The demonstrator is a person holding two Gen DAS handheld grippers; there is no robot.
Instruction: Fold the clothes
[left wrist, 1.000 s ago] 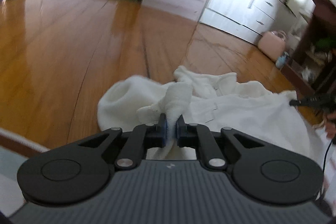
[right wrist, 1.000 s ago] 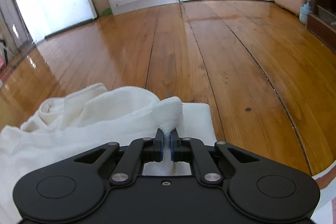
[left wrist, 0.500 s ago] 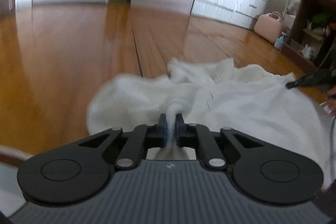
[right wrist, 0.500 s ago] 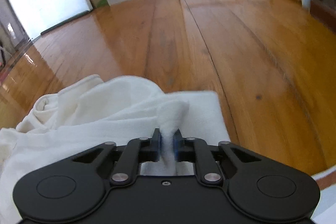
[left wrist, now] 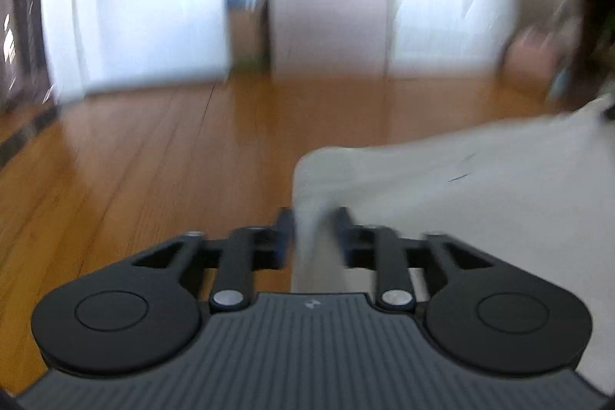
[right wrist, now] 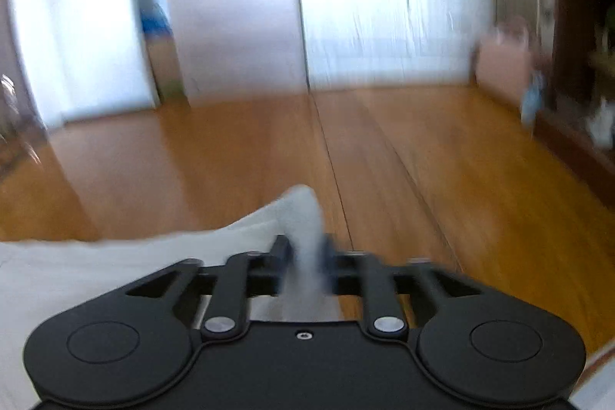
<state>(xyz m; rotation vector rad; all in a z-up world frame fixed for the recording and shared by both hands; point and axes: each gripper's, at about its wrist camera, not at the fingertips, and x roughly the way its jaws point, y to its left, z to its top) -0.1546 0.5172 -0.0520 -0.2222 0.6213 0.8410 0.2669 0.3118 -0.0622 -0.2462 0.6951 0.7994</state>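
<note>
White garment [left wrist: 480, 187] hangs between your left gripper [left wrist: 313, 233] and right gripper [right wrist: 305, 258]; both jaws are opening, cloth corners between them.

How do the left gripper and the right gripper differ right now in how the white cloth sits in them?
At the left gripper the white cloth spreads away to the right of the fingers; at the right gripper it spreads to the left. The left one's body is ribbed grey, the right one's smooth black. Shared: both jaws are opening with a fold of cloth between them, above the wooden floor; both views are blurred.
</note>
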